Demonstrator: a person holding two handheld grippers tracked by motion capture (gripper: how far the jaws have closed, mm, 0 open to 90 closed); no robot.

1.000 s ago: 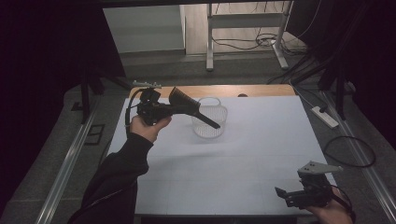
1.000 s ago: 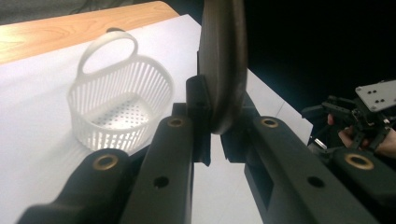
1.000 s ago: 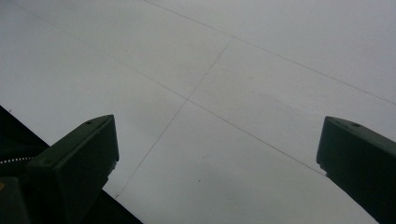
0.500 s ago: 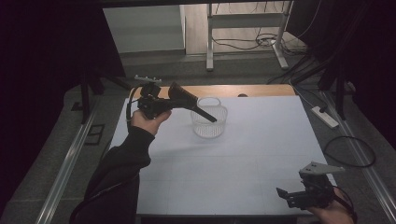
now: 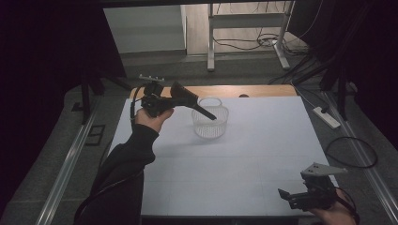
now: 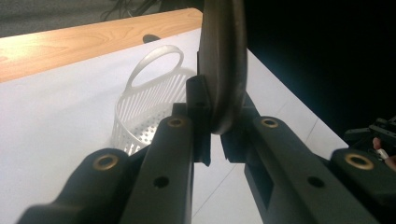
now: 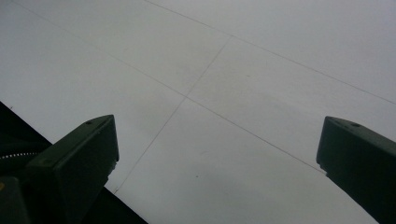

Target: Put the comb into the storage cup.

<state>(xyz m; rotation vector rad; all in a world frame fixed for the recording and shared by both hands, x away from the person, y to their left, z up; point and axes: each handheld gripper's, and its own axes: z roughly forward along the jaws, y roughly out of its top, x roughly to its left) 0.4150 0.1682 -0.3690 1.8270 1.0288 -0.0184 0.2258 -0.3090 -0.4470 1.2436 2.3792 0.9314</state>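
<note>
The room is dark, and a white counter (image 5: 225,159) fills the middle of the high view, with a strip of brown wood along its far edge.

The left gripper (image 5: 187,101) is up in the air at about 11 o'clock on the counter. Its jaws are squeezed tight on a dark, flat, curved thing (image 6: 223,70). I cannot tell what the thing is. In the high view its thin end (image 5: 206,114) sticks out over the rim of a little white basket (image 5: 210,124). The left hand (image 5: 151,117) holds the gripper from below, and a dark sleeve (image 5: 124,173) runs down to the bottom edge.

The basket sits on the counter near 12 o'clock. It has slots in its wall, small holes in its bottom and a round handle (image 6: 156,65) on top. In the left gripper view the basket lies just behind the jaws.

The right gripper (image 5: 285,195) is low at about 5 o'clock, well apart from the basket. Its jaws are spread wide with nothing between them, and the bare white counter (image 7: 219,93) lies under them.
</note>
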